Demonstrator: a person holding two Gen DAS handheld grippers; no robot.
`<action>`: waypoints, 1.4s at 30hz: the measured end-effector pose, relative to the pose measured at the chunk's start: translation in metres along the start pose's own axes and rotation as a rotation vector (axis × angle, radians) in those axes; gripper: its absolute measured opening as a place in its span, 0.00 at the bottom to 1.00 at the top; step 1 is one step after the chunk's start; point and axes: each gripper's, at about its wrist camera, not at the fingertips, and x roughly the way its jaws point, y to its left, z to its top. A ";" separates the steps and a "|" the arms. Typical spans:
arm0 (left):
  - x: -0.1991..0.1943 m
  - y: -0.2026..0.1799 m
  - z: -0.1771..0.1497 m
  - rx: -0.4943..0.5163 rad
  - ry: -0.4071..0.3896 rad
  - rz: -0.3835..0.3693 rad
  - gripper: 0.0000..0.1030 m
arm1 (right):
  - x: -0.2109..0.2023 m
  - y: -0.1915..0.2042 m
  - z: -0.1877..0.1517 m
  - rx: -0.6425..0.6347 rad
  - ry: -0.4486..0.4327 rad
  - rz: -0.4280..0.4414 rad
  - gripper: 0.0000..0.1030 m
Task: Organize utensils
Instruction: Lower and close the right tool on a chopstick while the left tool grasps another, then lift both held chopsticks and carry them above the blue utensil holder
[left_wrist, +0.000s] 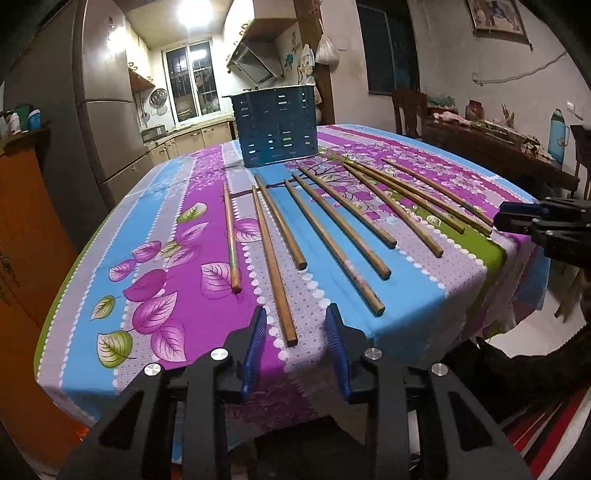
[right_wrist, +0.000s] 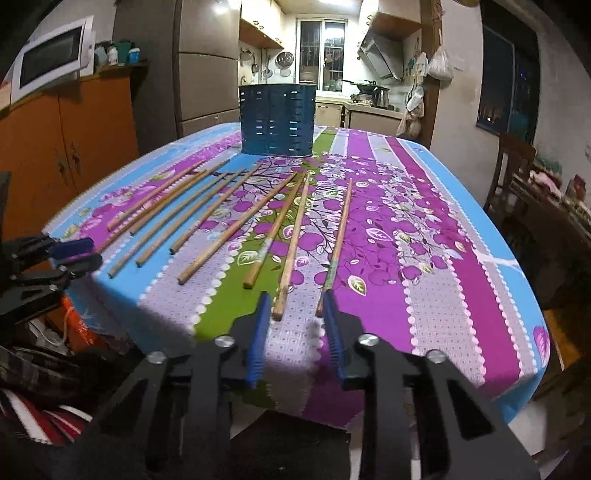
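Left tongs (left_wrist: 295, 314) released, astride the near end of one brown wooden chopstick (left_wrist: 275, 266), not pinching. Right tongs (right_wrist: 295, 299) released too, around two stick ends: could clench both, or knock one off the edge of the floral-clothed tabletop (right_wrist: 443, 302). Counted: ten chopsticks lying loose; one blue slotted holder (left_wrist: 279, 125) upright beyond.

Matt wooden chopsticks (left_wrist: 334, 240) lie on printed cloth (left_wrist: 192, 317); the perforated blue holder (left_wrist: 275, 125) looks plastic.
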 end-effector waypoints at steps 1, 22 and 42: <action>-0.001 -0.001 -0.001 0.000 -0.005 0.002 0.34 | 0.002 0.001 0.000 -0.011 -0.002 -0.001 0.18; -0.003 -0.001 -0.008 -0.014 -0.073 -0.031 0.11 | 0.019 0.000 -0.008 0.045 -0.029 0.074 0.06; -0.050 0.017 0.035 -0.024 -0.223 0.014 0.08 | -0.041 -0.010 0.039 0.033 -0.252 -0.003 0.05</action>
